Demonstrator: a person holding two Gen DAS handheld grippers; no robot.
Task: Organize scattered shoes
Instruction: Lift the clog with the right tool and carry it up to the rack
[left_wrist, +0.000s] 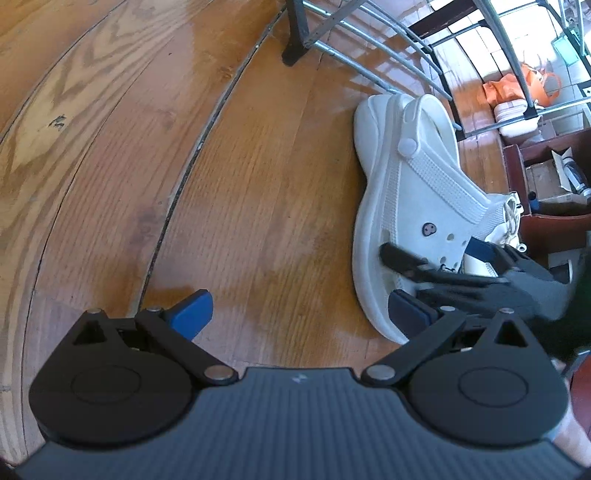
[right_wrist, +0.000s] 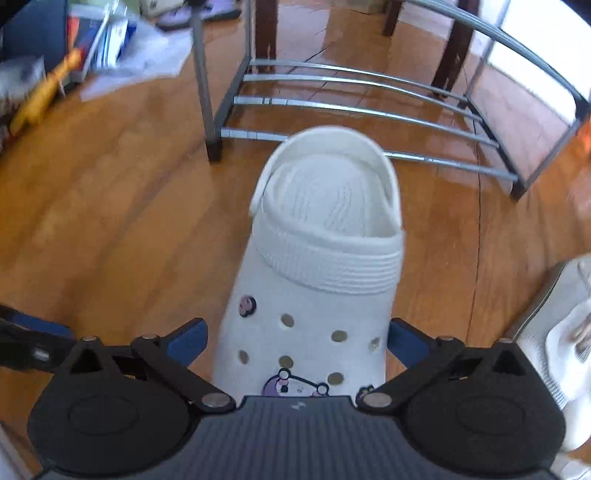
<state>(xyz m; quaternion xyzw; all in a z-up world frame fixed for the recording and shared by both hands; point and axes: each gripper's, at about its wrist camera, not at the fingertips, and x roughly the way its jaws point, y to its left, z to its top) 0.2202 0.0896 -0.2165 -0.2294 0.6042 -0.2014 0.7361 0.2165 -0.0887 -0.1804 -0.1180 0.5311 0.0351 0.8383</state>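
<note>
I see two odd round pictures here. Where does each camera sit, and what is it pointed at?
Left wrist: on the left gripper, open over the wooden floor; a gloved hand shows at right.
Right wrist: on the right gripper, its fingers either side of the white clog, facing the metal shoe rack.
Shared: the clog and the rack.

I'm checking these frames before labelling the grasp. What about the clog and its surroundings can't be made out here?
- Right wrist view: the white clog toe is hidden under the right gripper body; pad contact is unclear.
- Left wrist view: the laced shoe is mostly hidden behind the clog and the right gripper.
- Right wrist view: the clutter at top left is motion-blurred.
</note>
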